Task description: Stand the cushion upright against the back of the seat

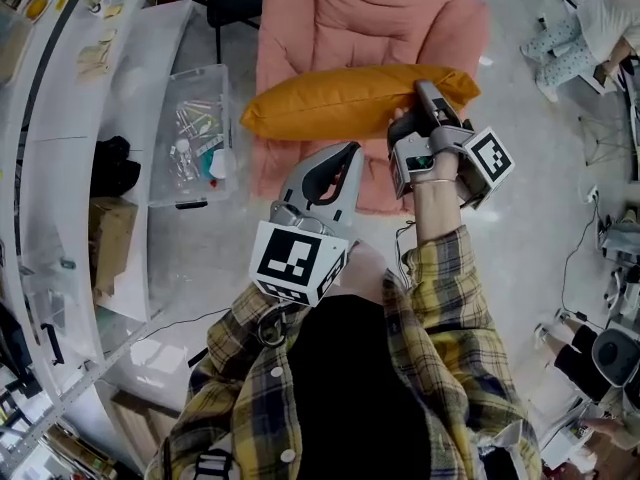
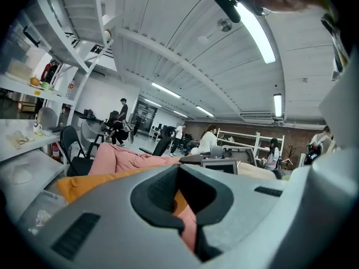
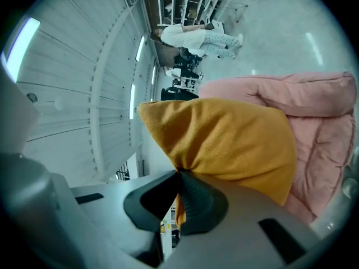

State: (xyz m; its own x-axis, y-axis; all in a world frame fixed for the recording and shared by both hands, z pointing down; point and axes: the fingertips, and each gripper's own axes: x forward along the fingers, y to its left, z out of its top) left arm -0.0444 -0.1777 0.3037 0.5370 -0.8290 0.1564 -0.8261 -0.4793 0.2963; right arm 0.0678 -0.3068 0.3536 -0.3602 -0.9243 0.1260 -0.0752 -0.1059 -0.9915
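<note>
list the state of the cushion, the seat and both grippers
cushion, held by one end over the seat, not yet against its back
right gripper, jaws shut on the cushion
left gripper, jaws shut, empty
seat, nothing standing against its back
</note>
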